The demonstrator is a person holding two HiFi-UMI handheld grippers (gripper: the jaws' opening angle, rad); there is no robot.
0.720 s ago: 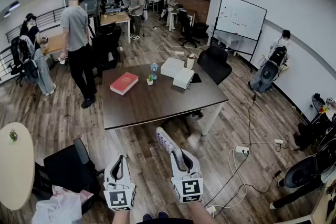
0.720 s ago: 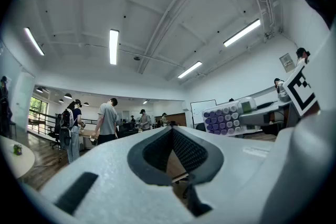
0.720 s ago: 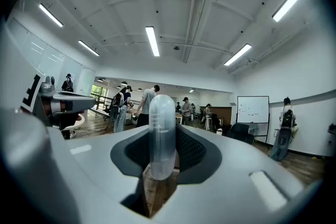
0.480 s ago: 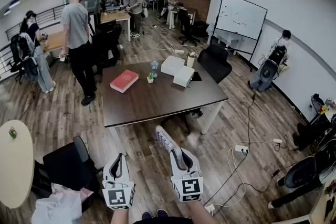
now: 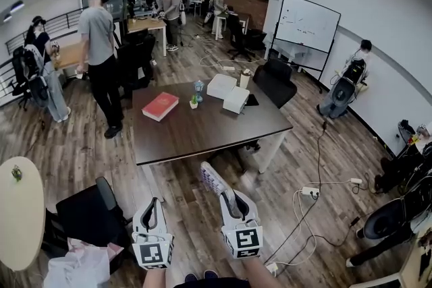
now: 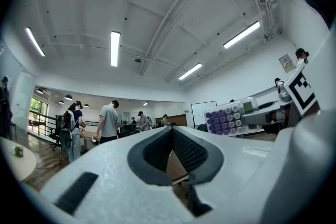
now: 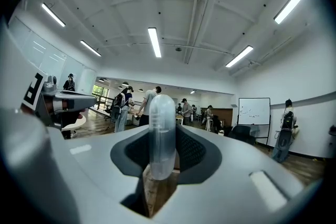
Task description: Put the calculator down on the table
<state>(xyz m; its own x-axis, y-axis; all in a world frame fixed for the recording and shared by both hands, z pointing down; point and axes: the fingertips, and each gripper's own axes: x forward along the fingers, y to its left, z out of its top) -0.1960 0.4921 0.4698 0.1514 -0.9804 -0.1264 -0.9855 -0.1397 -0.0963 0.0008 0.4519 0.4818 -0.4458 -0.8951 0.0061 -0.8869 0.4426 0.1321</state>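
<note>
The calculator [image 5: 212, 179] is off the table, up over the wooden floor, clamped by its near end between the fingers of the right gripper [image 5: 230, 197] and sticking out toward 11 o'clock in the head view. Its held end is buried between the pads. In the right gripper view it shows edge-on only, as a pale rounded strip, so its face is out of sight there. The left gripper view catches the face at 3 o'clock: rows of round purple keys and a small display, with no figures or brand legible and the far end cut off behind the right gripper's body. The left gripper [image 5: 153, 202] sits just beside the right one at 9 o'clock, its fingers together at the tips with nothing between them. Each gripper carries a cube with a black-and-white square pattern, not lettering. The dark table [image 5: 202, 135] lies at 12 o'clock from the grippers, its near edge just beyond the calculator's tip. On it are a red book [image 5: 160, 106], whose cover print is too small to read, and two white boxes [image 5: 228, 92] toward the far side. The whiteboard [image 5: 309, 22] at 2 o'clock bears faint scribbles that cannot be made out.
</note>
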